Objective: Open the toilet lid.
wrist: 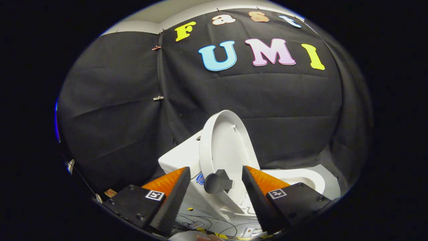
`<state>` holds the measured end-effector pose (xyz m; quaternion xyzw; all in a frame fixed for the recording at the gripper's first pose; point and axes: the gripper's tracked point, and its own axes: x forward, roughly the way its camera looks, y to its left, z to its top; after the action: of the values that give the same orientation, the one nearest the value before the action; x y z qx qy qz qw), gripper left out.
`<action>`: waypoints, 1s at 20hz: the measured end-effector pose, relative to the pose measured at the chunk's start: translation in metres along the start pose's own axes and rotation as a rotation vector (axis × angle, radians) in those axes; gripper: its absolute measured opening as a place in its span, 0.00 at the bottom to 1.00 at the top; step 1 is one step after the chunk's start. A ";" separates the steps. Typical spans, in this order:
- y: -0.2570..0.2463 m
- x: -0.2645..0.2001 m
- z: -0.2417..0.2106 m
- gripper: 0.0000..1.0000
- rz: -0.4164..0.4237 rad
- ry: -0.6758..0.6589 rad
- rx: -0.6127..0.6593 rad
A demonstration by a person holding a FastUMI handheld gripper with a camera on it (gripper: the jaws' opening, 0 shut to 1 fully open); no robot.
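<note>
Lid [224, 140] was seen raised upright beyond the gripper [215, 182], whose fingers were spread wide, a dark knob [217, 182] untouched between them.

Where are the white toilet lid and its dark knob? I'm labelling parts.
White raised toilet lid [224, 140], gripper view, inner face.
Dark round knob [217, 182], gripper view, knob body, between the open fingers.

We identify this place as a staged recording booth, not a real bathroom. Black cloth [110, 110] hangs as the walls, its panels joined at a seam by small clips [158, 98]. A white toilet [182, 157] stands directly against the cloth, its lid [227, 140] raised upright. Thin cables [214, 222] and marked tags [249, 231] lie on the floor below it.
</note>
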<state>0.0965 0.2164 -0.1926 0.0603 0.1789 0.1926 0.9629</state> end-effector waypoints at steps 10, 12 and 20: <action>-0.038 -0.144 0.124 0.99 -0.091 -0.266 -0.070; -0.044 -0.170 0.139 0.99 -0.120 -0.305 -0.092; -0.052 -0.233 0.165 0.99 -0.187 -0.390 -0.143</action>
<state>-0.0257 0.0696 0.0266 0.0114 -0.0198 0.0995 0.9948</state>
